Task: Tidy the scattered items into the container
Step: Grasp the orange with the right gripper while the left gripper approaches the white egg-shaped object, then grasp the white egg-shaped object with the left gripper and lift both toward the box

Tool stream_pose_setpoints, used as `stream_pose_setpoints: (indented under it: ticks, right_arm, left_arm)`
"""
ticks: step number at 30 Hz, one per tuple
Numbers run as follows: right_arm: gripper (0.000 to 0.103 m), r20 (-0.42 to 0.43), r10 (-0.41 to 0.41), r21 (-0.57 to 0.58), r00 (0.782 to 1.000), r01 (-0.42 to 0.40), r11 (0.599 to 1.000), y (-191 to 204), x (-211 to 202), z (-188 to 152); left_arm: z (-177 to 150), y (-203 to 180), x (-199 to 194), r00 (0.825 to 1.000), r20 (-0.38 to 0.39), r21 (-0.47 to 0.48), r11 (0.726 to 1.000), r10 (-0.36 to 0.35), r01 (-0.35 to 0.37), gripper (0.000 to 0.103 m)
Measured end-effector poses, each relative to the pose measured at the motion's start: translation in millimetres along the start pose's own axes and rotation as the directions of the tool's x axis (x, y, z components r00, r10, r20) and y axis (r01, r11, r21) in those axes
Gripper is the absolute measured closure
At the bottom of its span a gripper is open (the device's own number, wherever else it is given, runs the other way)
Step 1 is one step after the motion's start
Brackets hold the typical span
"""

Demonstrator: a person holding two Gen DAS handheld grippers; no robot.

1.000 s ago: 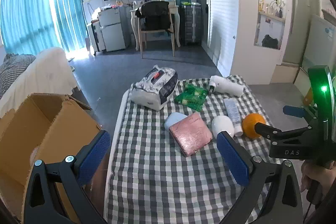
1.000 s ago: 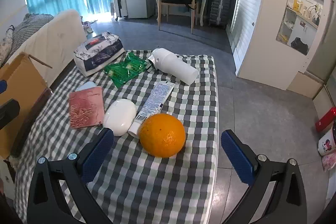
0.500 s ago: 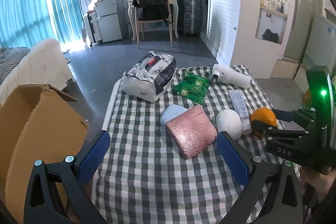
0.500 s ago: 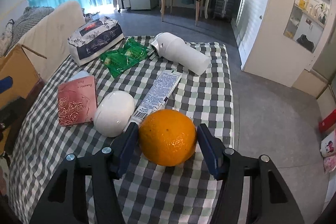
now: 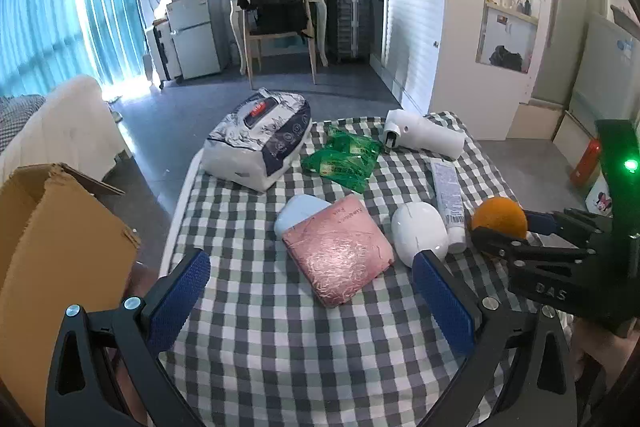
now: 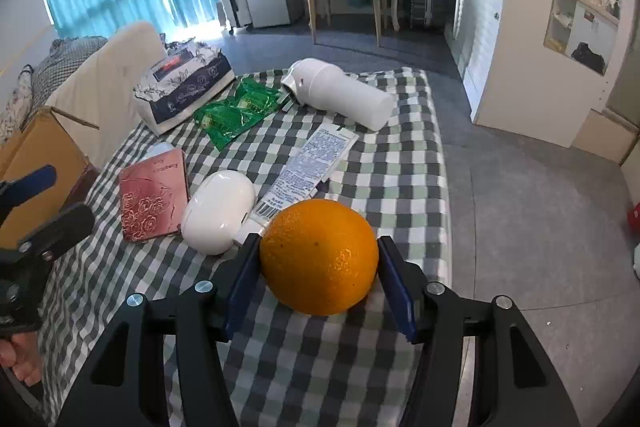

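My right gripper (image 6: pixel 318 287) is shut on an orange (image 6: pixel 320 255), held just above the checked cloth; it also shows in the left wrist view (image 5: pixel 499 218). My left gripper (image 5: pixel 312 303) is open and empty over the near part of the table, in front of a pink packet (image 5: pixel 338 255). A white oval case (image 6: pixel 218 211), a tube (image 6: pixel 308 167), a white bottle (image 6: pixel 340 95), a green packet (image 6: pixel 236 107) and a tissue pack (image 6: pixel 184 87) lie on the cloth. The cardboard box (image 5: pixel 48 267) stands at the table's left.
The checked table (image 5: pixel 300 355) ends at the right in bare grey floor (image 6: pixel 540 227). A sofa (image 6: pixel 100 87) lies beyond the box. A chair (image 5: pixel 280 27) and small fridge (image 5: pixel 196 35) stand far back.
My right gripper closed from wide open onto the orange and lifted it slightly. My left gripper shifted right, away from the box, staying open.
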State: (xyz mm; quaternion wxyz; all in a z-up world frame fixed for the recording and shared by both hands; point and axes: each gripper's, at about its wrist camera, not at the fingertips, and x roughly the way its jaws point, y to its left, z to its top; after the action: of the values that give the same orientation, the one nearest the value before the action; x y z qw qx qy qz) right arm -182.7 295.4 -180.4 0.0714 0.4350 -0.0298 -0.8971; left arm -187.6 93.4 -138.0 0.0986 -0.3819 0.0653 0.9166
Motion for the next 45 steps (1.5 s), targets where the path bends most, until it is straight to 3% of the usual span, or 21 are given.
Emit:
stream_pose_setpoints:
  ticks: [12, 15, 21, 24, 31, 33, 42, 45]
  right_arm:
    - [0.046, 0.074, -0.014, 0.006, 0.997, 0.014, 1.000, -14, -57, -1]
    - [0.046, 0.075, -0.017, 0.011, 0.997, 0.017, 1.000, -19, -64, -2]
    - [0.046, 0.090, -0.023, 0.020, 0.996, 0.022, 1.000, -26, -73, -1]
    - [0.046, 0.093, -0.022, 0.024, 0.995, 0.020, 1.000, -29, -75, -1]
    - [0.046, 0.095, -0.009, 0.029, 0.995, 0.006, 1.000, -29, -72, 0]
    - [0.046, 0.095, -0.007, 0.031, 0.995, 0.004, 1.000, -29, -72, -1]
    - [0.046, 0.102, -0.003, 0.034, 0.995, -0.001, 0.999, -29, -75, -1]
    - [0.046, 0.107, -0.004, 0.035, 0.994, 0.000, 0.999, -29, -77, -1]
  left_arm:
    - [4, -45, 27, 0.999, -0.005, 0.029, 0.998, -0.051, 0.051, 0.001]
    - [6, -52, 39, 0.997, -0.026, 0.016, 0.997, -0.068, 0.069, 0.017]
    - [10, -67, 60, 0.992, -0.069, 0.010, 0.994, -0.104, 0.105, 0.027]
    - [11, -73, 64, 0.993, -0.064, 0.023, 0.995, -0.097, 0.099, 0.027]
    - [13, -76, 68, 0.987, -0.077, 0.005, 0.990, -0.138, 0.138, 0.047]
    - [11, -76, 66, 0.986, -0.078, -0.002, 0.989, -0.145, 0.145, 0.048]
    - [9, -78, 70, 0.996, -0.077, 0.070, 0.996, -0.042, 0.048, 0.051]
    - [10, -82, 74, 0.995, -0.086, 0.070, 0.996, -0.047, 0.053, 0.054]
